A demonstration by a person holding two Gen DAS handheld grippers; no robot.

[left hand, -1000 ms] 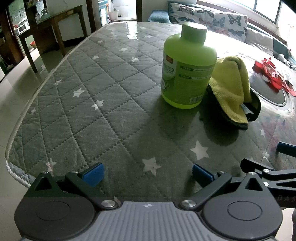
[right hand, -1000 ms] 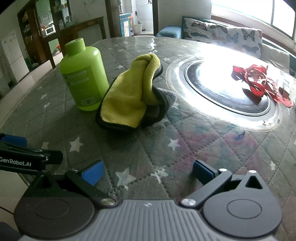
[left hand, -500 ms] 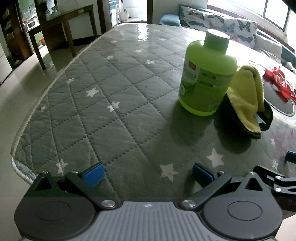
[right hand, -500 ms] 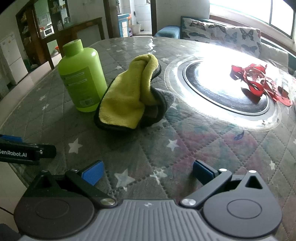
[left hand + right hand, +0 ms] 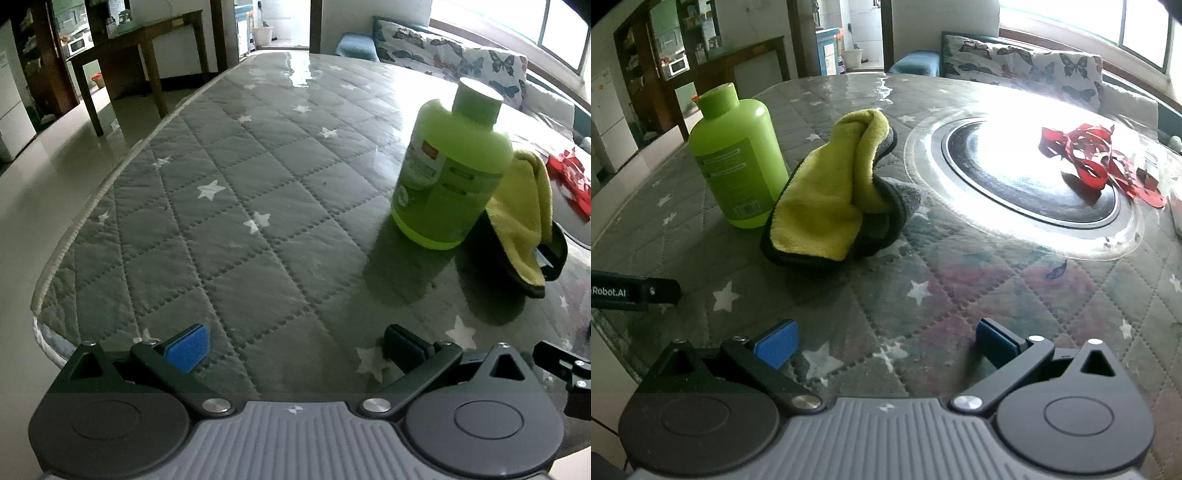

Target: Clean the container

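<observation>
Bottle point(image 5: 452, 173) stands upright on table point(image 5: 236, 229), ahead-right of my left gripper point(image 5: 295, 349), long axis vertical. Cloth point(image 5: 827, 199) touches its far side, dead ahead of right gripper point(image 5: 884, 343) (nearer that one, I judge). Both grippers spread wide, holding nothing. Bottle: lime green, capped, labelled, no visible dirt.

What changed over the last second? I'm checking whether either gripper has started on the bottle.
The left gripper swung its view leftward, so the green bottle slid toward its right edge. The right gripper eased slightly closer to the yellow cloth. Nothing was gripped: both stay open, bottle and cloth unmoved on the quilted table.
</observation>
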